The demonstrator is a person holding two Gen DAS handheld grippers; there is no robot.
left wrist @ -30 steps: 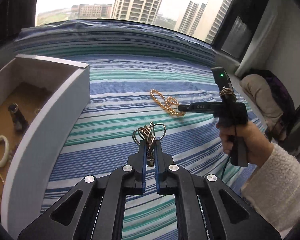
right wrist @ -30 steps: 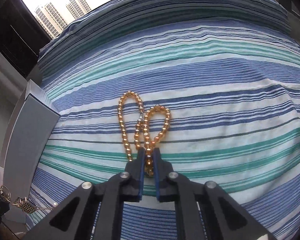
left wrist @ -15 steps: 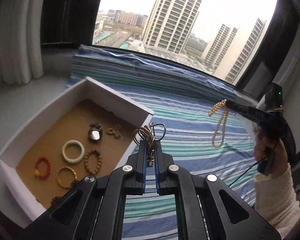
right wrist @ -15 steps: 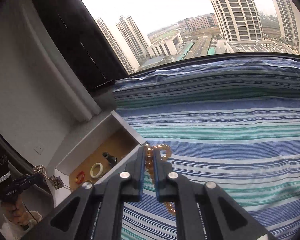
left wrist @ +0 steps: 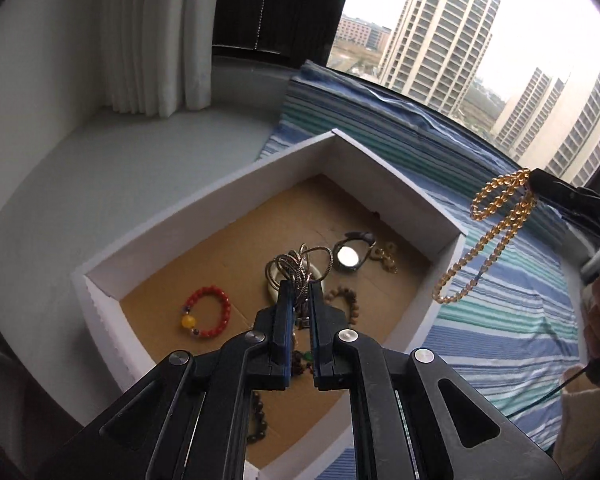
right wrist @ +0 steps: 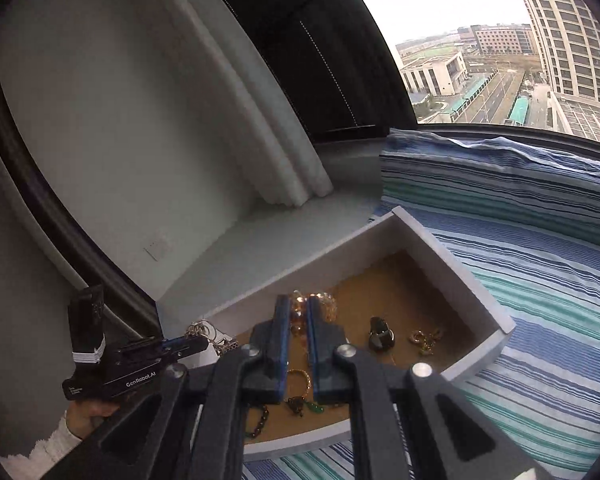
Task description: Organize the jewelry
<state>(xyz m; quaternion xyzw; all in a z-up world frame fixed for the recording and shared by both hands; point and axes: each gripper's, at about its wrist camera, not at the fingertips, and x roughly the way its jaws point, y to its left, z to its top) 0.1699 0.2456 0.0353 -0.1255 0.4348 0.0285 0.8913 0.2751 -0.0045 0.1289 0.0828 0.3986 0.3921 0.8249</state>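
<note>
Left gripper [left wrist: 299, 294]: fingers narrowed to a slim gap, pinching a coiled silver chain [left wrist: 296, 268], held above the middle of the white box [left wrist: 260, 184], presumably for release among the bracelets on its cardboard floor. Right gripper [right wrist: 298, 316]: fingers likewise nearly together, clamping the amber bead strand [left wrist: 496, 224], loops hanging free beyond the box's right edge over the striped cloth [left wrist: 500, 320], apparently awaiting its turn.

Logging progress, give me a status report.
Left gripper shut on silver chain, over box. Right gripper shut on amber beads. Nothing blocking.
</note>
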